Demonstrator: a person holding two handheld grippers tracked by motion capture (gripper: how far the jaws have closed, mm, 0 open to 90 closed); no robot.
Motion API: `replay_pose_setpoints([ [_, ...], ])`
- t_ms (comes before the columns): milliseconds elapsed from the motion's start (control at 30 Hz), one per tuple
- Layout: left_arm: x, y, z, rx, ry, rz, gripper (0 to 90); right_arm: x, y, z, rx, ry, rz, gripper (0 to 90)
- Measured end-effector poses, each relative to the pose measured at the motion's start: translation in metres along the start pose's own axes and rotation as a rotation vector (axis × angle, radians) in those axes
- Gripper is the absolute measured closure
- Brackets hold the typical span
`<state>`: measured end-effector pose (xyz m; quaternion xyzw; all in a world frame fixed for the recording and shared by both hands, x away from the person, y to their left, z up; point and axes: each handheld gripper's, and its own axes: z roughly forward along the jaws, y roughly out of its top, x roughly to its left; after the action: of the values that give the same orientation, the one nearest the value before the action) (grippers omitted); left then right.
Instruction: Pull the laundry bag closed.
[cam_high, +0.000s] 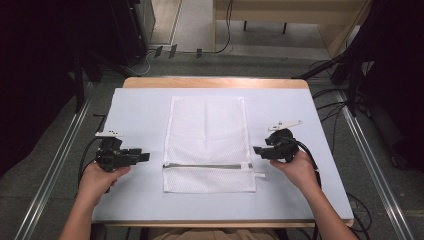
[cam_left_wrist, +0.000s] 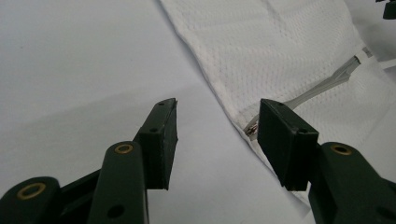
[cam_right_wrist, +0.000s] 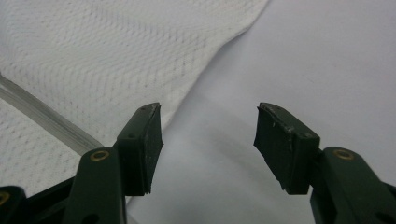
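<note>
White mesh laundry bag (cam_high: 207, 135) is lying flat at the middle of the pale table cover (cam_high: 135, 110), its zipper (cam_high: 207, 166) running across near the person's edge. One bag, one zipper, two grippers. It is looking light, soft and floppy, likely to sag and slide when lifted; the hemmed side edges or the zipper ends are seeming the surest holds. The left gripper (cam_high: 142, 156) and right gripper (cam_high: 259, 150) are flanking it, both jaws spread wide, holding nothing.
</note>
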<state>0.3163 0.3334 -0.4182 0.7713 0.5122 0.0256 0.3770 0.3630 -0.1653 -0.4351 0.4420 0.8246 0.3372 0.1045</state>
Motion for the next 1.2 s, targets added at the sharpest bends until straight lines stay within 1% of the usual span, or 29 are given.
replay_pose_setpoints([
  [67, 0.000, 0.000, 0.000, 0.015, 0.001, -0.016, 45.5, 0.002, 0.001, 0.000, 0.002, 0.002, -0.006, 41.9],
  [133, 0.002, 0.000, 0.001, 0.036, -0.010, -0.057, 41.2, 0.005, 0.002, 0.001, 0.002, 0.007, -0.011, 41.4],
  [167, 0.003, 0.000, 0.002, 0.042, -0.015, -0.067, 41.1, 0.006, 0.003, 0.001, 0.001, 0.006, -0.018, 41.0],
  [233, 0.003, -0.001, 0.001, 0.040, -0.004, -0.050, 39.8, 0.009, 0.004, 0.002, 0.003, 0.016, -0.016, 40.8],
  [300, 0.004, -0.002, 0.000, 0.031, -0.002, -0.048, 37.4, 0.011, 0.005, 0.002, 0.002, 0.021, -0.018, 40.6],
  [333, 0.004, -0.002, 0.000, 0.027, 0.000, -0.045, 36.5, 0.013, 0.006, 0.003, -0.002, 0.021, -0.029, 40.4],
  [433, 0.004, -0.003, -0.001, 0.021, 0.008, -0.034, 34.7, 0.016, 0.008, 0.004, -0.002, 0.029, -0.038, 39.9],
  [533, 0.004, -0.004, -0.001, 0.022, 0.008, -0.042, 34.6, 0.019, 0.008, 0.005, 0.006, 0.032, -0.044, 40.2],
  [567, 0.004, -0.004, -0.001, 0.023, 0.006, -0.041, 34.7, 0.019, 0.009, 0.005, 0.006, 0.034, -0.048, 40.6],
  [600, 0.003, -0.004, -0.001, 0.024, 0.007, -0.039, 34.7, 0.020, 0.009, 0.005, 0.010, 0.035, -0.040, 41.2],
  [667, 0.003, -0.004, -0.001, 0.026, 0.010, -0.034, 34.7, 0.021, 0.010, 0.005, 0.012, 0.037, -0.048, 42.0],
  [700, 0.003, -0.004, -0.001, 0.026, 0.009, -0.030, 34.8, 0.023, 0.010, 0.005, 0.015, 0.040, -0.042, 42.2],
  [867, 0.003, -0.004, 0.000, 0.027, 0.010, -0.034, 34.7, 0.029, 0.013, 0.006, 0.017, 0.050, -0.056, 43.6],
  [933, 0.003, -0.004, 0.000, 0.028, 0.007, -0.029, 34.7, 0.032, 0.014, 0.007, 0.024, 0.054, -0.061, 44.1],
  [967, 0.003, -0.004, 0.000, 0.027, 0.008, -0.027, 34.7, 0.034, 0.014, 0.007, 0.023, 0.053, -0.071, 44.5],
  [1067, 0.002, -0.004, 0.000, 0.027, 0.007, -0.023, 34.7, 0.039, 0.015, 0.008, 0.031, 0.062, -0.076, 44.9],
  [1167, 0.002, -0.004, 0.001, 0.028, 0.008, -0.019, 34.7, 0.043, 0.017, 0.009, 0.024, 0.066, -0.097, 44.3],
  [1200, 0.003, -0.004, 0.001, 0.033, 0.009, -0.015, 34.6, 0.045, 0.017, 0.009, 0.026, 0.069, -0.096, 44.3],
])
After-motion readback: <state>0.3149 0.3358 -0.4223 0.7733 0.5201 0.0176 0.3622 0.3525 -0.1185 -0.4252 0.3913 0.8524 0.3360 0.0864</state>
